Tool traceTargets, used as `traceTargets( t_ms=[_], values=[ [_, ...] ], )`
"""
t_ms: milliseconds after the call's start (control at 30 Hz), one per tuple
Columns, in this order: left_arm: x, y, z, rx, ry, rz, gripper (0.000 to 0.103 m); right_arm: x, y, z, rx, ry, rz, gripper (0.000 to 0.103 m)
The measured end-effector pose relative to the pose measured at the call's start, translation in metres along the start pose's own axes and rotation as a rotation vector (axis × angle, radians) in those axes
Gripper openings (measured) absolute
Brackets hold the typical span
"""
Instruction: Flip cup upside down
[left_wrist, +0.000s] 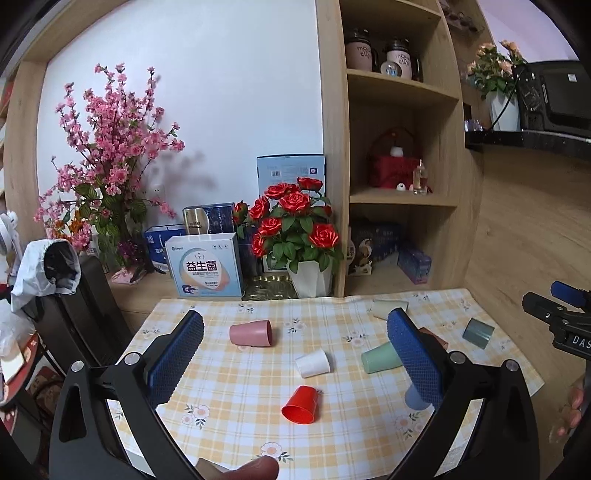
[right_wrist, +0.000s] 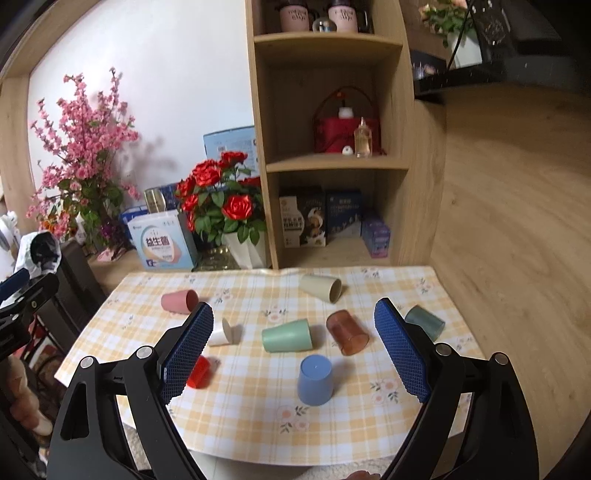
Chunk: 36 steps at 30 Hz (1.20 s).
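**Fingers spread on both grippers, cups scattered on the surface**

Fingers of the left gripper (left_wrist: 295, 358) stand wide apart and hold nothing, raised above the checked cloth (left_wrist: 240, 387) that covers the surface. The right gripper (right_wrist: 293, 354) is likewise spread and empty, hovering over the near half of the cloth.

Eight cups sit on the cloth. The blue cup (right_wrist: 315, 379) already stands upside down, rim on the cloth, between the right fingers in that view. The red cup (left_wrist: 302, 403) lies tilted with its open mouth toward the near edge, between the left fingers in the left view; in the right view it is partly hidden behind the left-hand pad. The white cup (left_wrist: 313, 363) lies on its side just beyond it. The pink cup (left_wrist: 251, 333) lies on its side toward the far left. The green cup (right_wrist: 287, 335) lies on its side near the middle, with the brown cup (right_wrist: 347, 332) tipped over just to its right. The cream cup (right_wrist: 320, 288) lies near the far edge, and the grey cup (right_wrist: 424, 322) sits at the right, partly behind a finger.

Potted roses (left_wrist: 295, 225) stand behind the cloth.
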<state>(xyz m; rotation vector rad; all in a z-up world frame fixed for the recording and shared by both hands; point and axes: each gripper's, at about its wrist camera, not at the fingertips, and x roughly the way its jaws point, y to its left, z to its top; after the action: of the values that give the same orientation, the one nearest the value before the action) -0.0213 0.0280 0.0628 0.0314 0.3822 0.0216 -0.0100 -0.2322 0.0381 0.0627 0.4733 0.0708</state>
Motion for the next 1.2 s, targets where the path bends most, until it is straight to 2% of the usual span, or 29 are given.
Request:
traceTargets(
  t_ms=[200, 1200],
  values=[
    [0.001, 0.000, -0.003, 0.009, 0.009, -0.007, 0.097, -0.012, 0.003, 0.006, -0.016, -0.034, -0.009, 0.086],
    [-0.007, -0.001, -0.004, 0.016, -0.008, -0.012, 0.097, -0.018, 0.000, 0.008, -0.006, -0.049, -0.005, 0.086]
  ],
)
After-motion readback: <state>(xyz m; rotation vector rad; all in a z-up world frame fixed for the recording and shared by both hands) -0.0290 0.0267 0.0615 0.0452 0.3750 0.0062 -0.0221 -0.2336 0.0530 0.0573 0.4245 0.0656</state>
